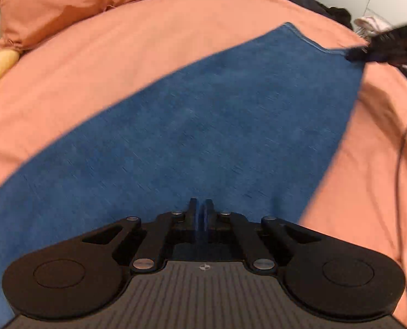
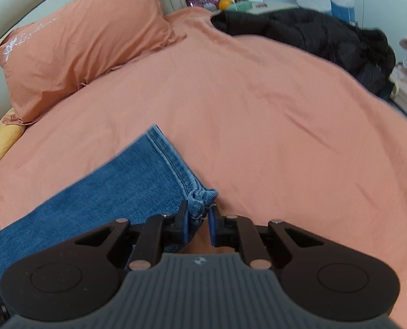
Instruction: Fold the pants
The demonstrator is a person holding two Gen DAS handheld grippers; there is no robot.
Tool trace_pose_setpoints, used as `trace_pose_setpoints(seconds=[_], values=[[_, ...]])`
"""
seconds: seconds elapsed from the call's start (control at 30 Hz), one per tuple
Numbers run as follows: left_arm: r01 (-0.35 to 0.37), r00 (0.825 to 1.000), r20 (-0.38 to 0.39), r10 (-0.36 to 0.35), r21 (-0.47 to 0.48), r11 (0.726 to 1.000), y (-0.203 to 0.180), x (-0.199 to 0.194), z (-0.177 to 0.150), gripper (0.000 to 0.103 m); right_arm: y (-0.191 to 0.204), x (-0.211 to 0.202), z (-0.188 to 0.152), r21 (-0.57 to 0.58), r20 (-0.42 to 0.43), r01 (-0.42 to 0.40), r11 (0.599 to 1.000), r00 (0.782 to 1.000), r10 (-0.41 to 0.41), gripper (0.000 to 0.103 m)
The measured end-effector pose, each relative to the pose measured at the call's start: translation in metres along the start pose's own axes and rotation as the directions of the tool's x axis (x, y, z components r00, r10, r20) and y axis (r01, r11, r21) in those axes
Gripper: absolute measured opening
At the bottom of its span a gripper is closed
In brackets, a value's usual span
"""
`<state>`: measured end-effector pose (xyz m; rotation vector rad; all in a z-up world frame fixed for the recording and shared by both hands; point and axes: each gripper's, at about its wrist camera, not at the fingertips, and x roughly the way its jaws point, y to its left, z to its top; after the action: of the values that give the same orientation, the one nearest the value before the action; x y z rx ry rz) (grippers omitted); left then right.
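We are carrying the hem end of the jeans (image 2: 99, 192) across the orange bed cover (image 2: 258, 115), which looks like the lengthwise fold bringing leg ends toward the waist. Our right gripper (image 2: 199, 219) is pinching the bunched hem corner, its tongs drawn in on the denim though a sliver of gap shows beside the cloth. Our left gripper (image 1: 200, 215) is clamping the denim too, tongs nearly together with blue fabric wedged between them. In the left wrist view the jeans are stretching from 6 o'clock up toward 1 o'clock, where the other gripper is gripping the far corner. Both grippers are pointing forward and slightly down over the bed. Next, we judge, both ends need moving together, keeping the cloth taut, then lowering it squarely.
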<state>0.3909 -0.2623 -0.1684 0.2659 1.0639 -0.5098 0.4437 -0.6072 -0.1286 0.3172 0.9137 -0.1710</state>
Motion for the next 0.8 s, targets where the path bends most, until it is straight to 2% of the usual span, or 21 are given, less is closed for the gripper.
trace_pose_setpoints(seconds=[0.1,0.27,0.4,0.5,0.63,0.8], values=[[0.027,1.000,0.010,-0.026,-0.024,0.999,-0.012,-0.006,-0.015,0.000,0.017,-0.016,0.008,-0.038,0.021,0.015,0.999,1.000,-0.014,0.008],[0.127,0.992,0.017,-0.125,-0.105,0.986,-0.013,-0.013,-0.026,0.000,0.049,-0.046,0.021,-0.099,0.059,0.025,0.995,0.998,-0.020,0.008],[0.169,0.986,0.036,-0.166,-0.105,0.980,-0.007,-0.037,-0.038,0.007,0.078,-0.083,0.030,-0.143,0.113,0.002,0.990,0.994,0.015,0.008],[0.154,0.987,0.055,-0.149,-0.106,0.982,0.008,-0.062,-0.053,0.008,0.114,-0.115,0.035,-0.206,0.162,-0.032,0.978,0.985,0.066,0.008],[0.119,0.990,0.091,-0.105,-0.165,0.979,0.043,-0.095,-0.079,0.008,0.173,-0.157,0.035,-0.309,0.207,-0.082,0.948,0.967,0.152,0.008],[0.030,0.992,0.125,0.001,-0.247,0.968,0.087,-0.130,-0.107,0.008,0.260,-0.190,0.014,-0.428,0.198,-0.147,0.892,0.947,0.251,0.008]])
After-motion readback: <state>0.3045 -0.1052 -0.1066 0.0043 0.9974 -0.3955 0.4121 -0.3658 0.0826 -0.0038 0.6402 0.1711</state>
